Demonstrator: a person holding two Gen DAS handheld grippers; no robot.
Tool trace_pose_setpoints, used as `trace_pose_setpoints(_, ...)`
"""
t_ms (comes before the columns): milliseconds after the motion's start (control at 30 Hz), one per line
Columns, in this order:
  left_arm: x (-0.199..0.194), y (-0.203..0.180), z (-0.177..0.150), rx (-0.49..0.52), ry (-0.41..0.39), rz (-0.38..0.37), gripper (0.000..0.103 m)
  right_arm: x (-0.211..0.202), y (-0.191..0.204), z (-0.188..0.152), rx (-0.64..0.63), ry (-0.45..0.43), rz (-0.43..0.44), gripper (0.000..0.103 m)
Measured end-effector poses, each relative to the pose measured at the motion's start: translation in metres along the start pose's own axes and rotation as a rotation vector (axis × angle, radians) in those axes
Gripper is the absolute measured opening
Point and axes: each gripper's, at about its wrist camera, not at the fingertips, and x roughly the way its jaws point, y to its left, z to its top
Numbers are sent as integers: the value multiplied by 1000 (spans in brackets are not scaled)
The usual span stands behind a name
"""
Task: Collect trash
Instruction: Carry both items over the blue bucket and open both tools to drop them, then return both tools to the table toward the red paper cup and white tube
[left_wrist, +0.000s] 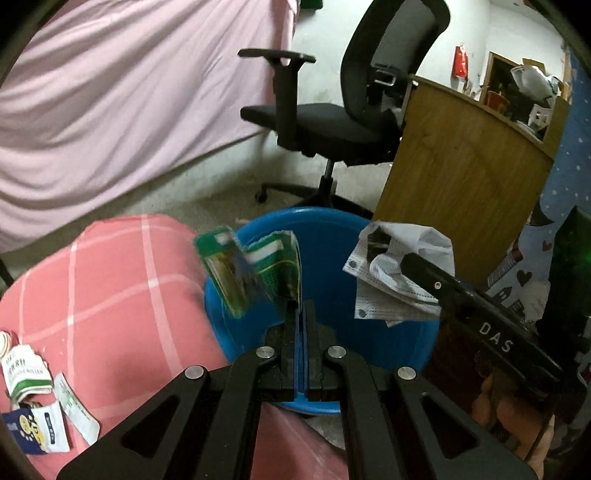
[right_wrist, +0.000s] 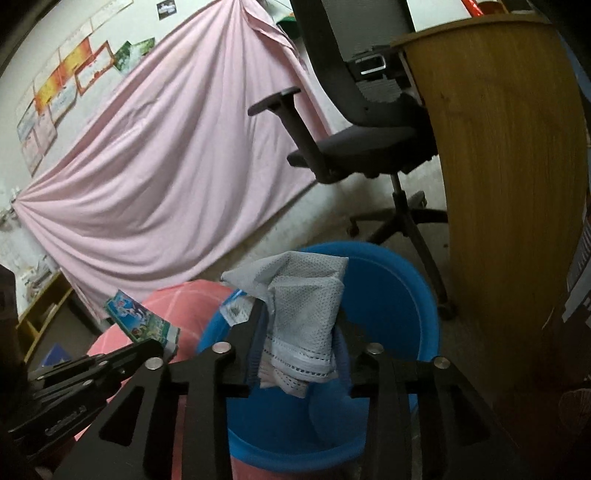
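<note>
My left gripper (left_wrist: 301, 308) is shut on a green snack packet (left_wrist: 255, 273), which it holds tilted over the near rim of a blue basin (left_wrist: 332, 218). The same left gripper (right_wrist: 159, 345) and packet (right_wrist: 140, 321) show at the lower left of the right wrist view. My right gripper (right_wrist: 300, 313) hangs above the basin (right_wrist: 402, 295) with its jaws apart. A crumpled white face mask (right_wrist: 306, 291) lies loosely between its fingers. From the left wrist view, the mask (left_wrist: 424, 240) drapes around the tip of the right gripper (left_wrist: 395, 258).
A pink checked cushion (left_wrist: 110, 295) lies left of the basin with several wrappers (left_wrist: 33, 406) on its near corner. A black office chair (left_wrist: 332, 122) and a wooden desk panel (left_wrist: 461, 184) stand behind the basin. A pink sheet (left_wrist: 129, 92) hangs at the back left.
</note>
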Motion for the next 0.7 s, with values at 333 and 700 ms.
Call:
trace_pose_setpoints(333,-27,21,-7,-48,-45,37,28,1,3,2,-1,11,8,67)
trace_pose_setpoints(700,-115,55,-25,-144,-335,178,63,-40,30,17,-54,-228,55,92)
